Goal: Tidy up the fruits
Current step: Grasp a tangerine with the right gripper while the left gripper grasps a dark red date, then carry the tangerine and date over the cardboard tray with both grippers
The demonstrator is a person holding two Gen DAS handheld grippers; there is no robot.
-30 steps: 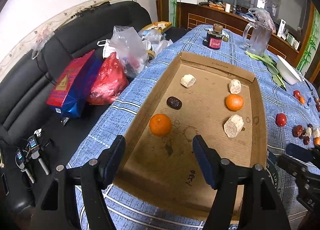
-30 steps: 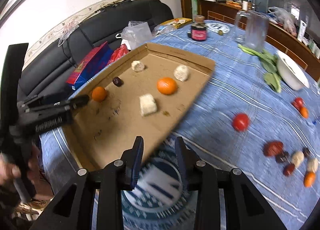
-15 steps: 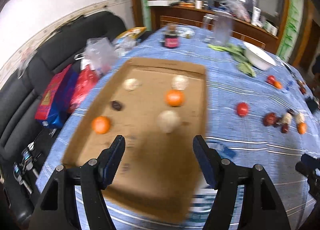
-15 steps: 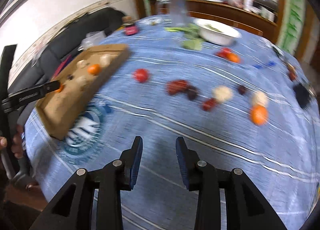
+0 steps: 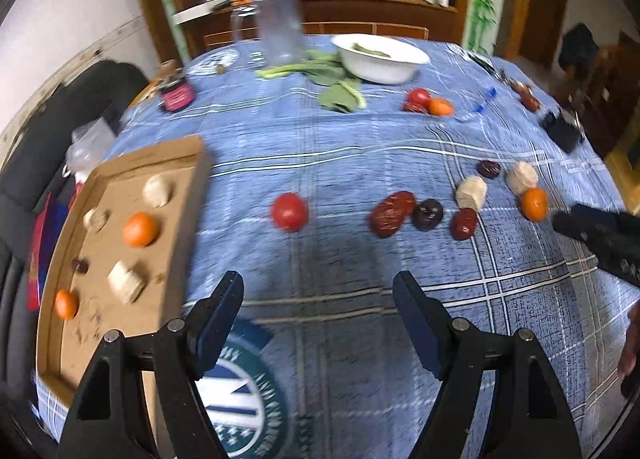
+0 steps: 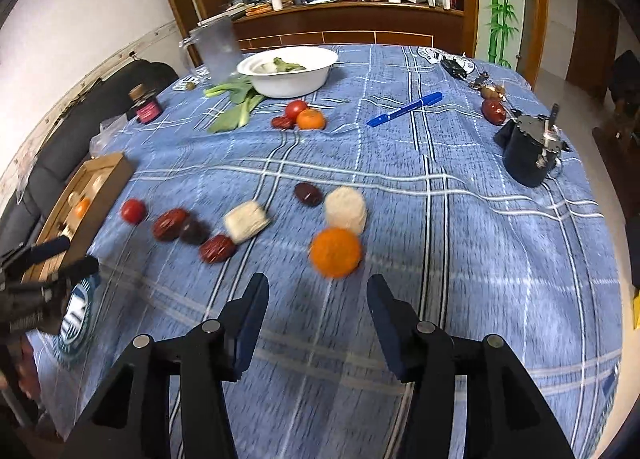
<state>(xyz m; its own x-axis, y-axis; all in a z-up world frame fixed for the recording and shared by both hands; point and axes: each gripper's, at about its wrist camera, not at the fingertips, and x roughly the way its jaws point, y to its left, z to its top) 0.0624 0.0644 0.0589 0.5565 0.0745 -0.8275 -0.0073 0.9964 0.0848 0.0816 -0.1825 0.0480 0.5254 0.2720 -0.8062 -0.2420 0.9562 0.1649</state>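
A cardboard tray point(image 5: 188, 215) lies at the table's left edge with two oranges, pale chunks and a dark date in it. On the blue cloth sit a red tomato point(image 5: 289, 211), red dates point(image 5: 392, 212), pale chunks point(image 5: 472, 192) and an orange point(image 5: 534, 204). My left gripper point(image 5: 318, 293) hovers over bare cloth short of the tomato, jaws opening, nothing between them. My right gripper point(image 6: 317, 293) hangs just short of the orange point(image 6: 335, 252), jaws opening, empty. A pale chunk point(image 6: 345, 209) lies right behind that orange.
A white bowl point(image 6: 288, 79) with greens, a glass jug point(image 6: 216, 47), a blue pen point(image 6: 404, 109), a black holder point(image 6: 530, 153), a dark jar point(image 6: 146, 107) and a second tomato-and-orange pair point(image 6: 304, 115) stand farther back. A black sofa runs along the left.
Both grippers swung right, away from the cardboard tray to the loose fruit on the cloth. The right jaws have spread wider; the left ones widened slightly.
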